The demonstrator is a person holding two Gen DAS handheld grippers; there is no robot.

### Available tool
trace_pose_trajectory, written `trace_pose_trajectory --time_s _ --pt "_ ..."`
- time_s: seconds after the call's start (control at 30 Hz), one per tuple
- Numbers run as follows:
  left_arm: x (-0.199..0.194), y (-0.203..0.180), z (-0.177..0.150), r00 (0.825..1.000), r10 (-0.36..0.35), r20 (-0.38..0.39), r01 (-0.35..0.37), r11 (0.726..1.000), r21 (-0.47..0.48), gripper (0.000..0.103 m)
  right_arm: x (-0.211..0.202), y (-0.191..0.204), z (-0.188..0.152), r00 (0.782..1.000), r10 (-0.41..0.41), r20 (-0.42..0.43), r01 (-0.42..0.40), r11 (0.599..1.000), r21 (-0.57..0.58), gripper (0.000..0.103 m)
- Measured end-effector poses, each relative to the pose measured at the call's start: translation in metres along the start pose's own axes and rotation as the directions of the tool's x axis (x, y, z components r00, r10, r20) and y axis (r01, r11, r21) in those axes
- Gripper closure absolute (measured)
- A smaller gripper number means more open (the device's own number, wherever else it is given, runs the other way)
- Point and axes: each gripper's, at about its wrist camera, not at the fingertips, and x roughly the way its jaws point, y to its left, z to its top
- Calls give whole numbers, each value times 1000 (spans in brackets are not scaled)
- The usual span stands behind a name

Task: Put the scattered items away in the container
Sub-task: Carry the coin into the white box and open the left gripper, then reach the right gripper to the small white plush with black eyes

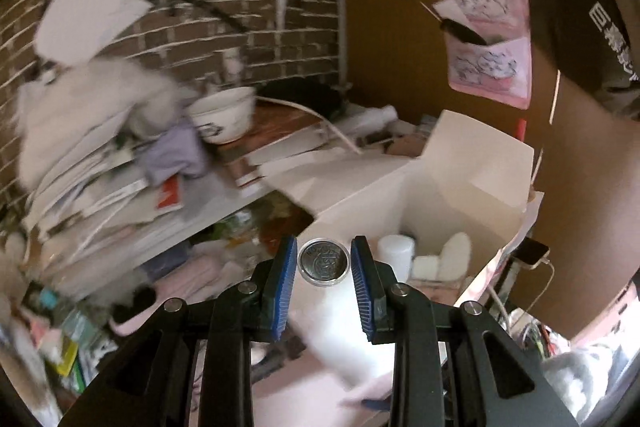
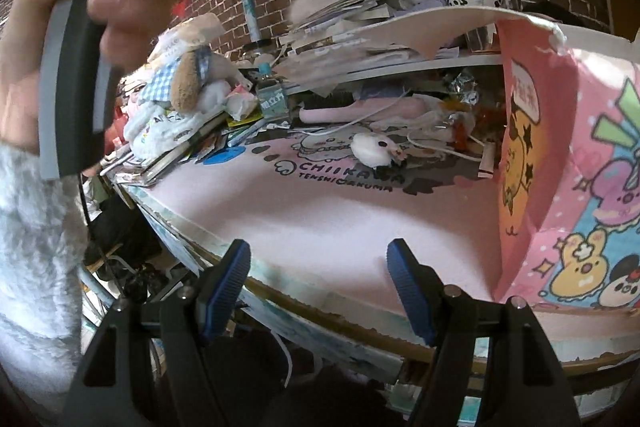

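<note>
Nearest the left wrist camera, the left gripper (image 1: 324, 269) with blue ribbed pads (image 1: 282, 291) frames a round silver coin in a clear plastic capsule (image 1: 324, 261). Both pads sit right at the capsule's rim and appear to pinch it, though a thin gap may remain on each side. The capsule hangs in the air at the near wall of the open white cardboard box (image 1: 404, 195), the container for this job. Inside the box, just beyond the capsule, stand a small white cylindrical jar (image 1: 396, 253) and some pale rounded items (image 1: 450, 259) too blurred to name. Farther off, a shelf holds stacked papers and a white ceramic bowl (image 1: 224, 115), with a brick wall behind.

Closest in the right wrist view, the right gripper (image 2: 318, 291) has its blue pads spread wide with nothing between them, hovering over the front edge of a pink printed desk mat (image 2: 320, 223). The box's pink cartoon-printed outside (image 2: 580, 187) rises at the right. Farther back on the mat lies a small white fluffy toy (image 2: 374, 149), well apart from the gripper. At upper left, a hand (image 2: 72, 27) grips the other tool's handle.

Judged from this, the step in hand is carrying the capsule to the box. Next, the capsule likely needs moving forward past the wall, above bare floor beside the jar, before release. The fluffy toy looks like a sensible pick for the free gripper.
</note>
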Motion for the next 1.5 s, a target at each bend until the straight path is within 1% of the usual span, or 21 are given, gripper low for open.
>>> trace_pose_trajectory --time_s 0.1,0.2,0.27,0.43,0.53,0.77,0.8,0.83,0.87,0.9,0.97,1.03,1.07,1.1,1.17,1.23,1.4,1.5 --pt "19 -17 11 998 -42 -43 43 998 34 80 -1 -5 -1 1000 -6 5 6 1000 8 35" --pt "36 -29 16 995 -51 -84 56 996 65 80 -2 -11 -2 1000 -5 3 5 1000 23 35" --pt "48 -35 18 991 -73 -111 81 994 68 80 -3 -13 -2 1000 -7 5 6 1000 28 35" --pt "71 -51 18 985 -65 -163 82 992 101 80 -3 -16 -2 1000 -7 8 7 999 34 35" --pt "80 -57 14 983 -24 -182 48 990 131 80 -3 -17 -2 1000 -8 8 7 999 40 35" --pt "84 -58 9 982 5 -186 22 990 142 80 -3 -18 -1 1000 -10 7 9 999 40 35" --pt "83 -58 9 983 2 -182 23 990 139 76 -2 -18 -1 1000 -10 6 10 999 39 35" --pt "82 -57 9 984 0 -176 25 990 135 66 -2 -18 -1 1000 -10 6 10 999 39 35" --pt "81 -55 9 986 0 -169 22 991 130 61 -2 -17 -1 1000 -11 6 11 999 39 35" --pt "78 -53 9 988 3 -157 16 993 121 53 -2 -17 -2 1000 -12 7 11 999 39 35" --pt "72 -49 9 992 2 -129 12 994 105 46 -2 -17 -2 1000 -16 8 16 999 40 35" --pt "60 -43 9 996 -1 -93 8 997 83 31 -1 -16 -2 1000 -22 7 21 999 38 35" --pt "55 -40 9 997 -1 -76 7 997 75 28 0 -16 -2 1000 -26 7 25 999 35 35" --pt "50 -37 9 998 -1 -62 6 998 69 22 1 -15 -2 1000 -30 7 30 999 32 35" --pt "36 -28 6 999 7 -32 -5 999 52 17 3 -12 -2 999 -36 2 36 999 23 35" --pt "22 -19 1 999 32 -11 -31 999 32 12 6 -9 -3 999 -41 -2 41 999 12 35" --pt "-7 10 -21 995 101 11 -100 994 -32 9 11 0 -2 998 -58 -9 58 998 -17 35" --pt "-23 30 -43 985 174 8 -173 981 -86 8 18 5 2 997 -81 -18 80 996 -30 35"
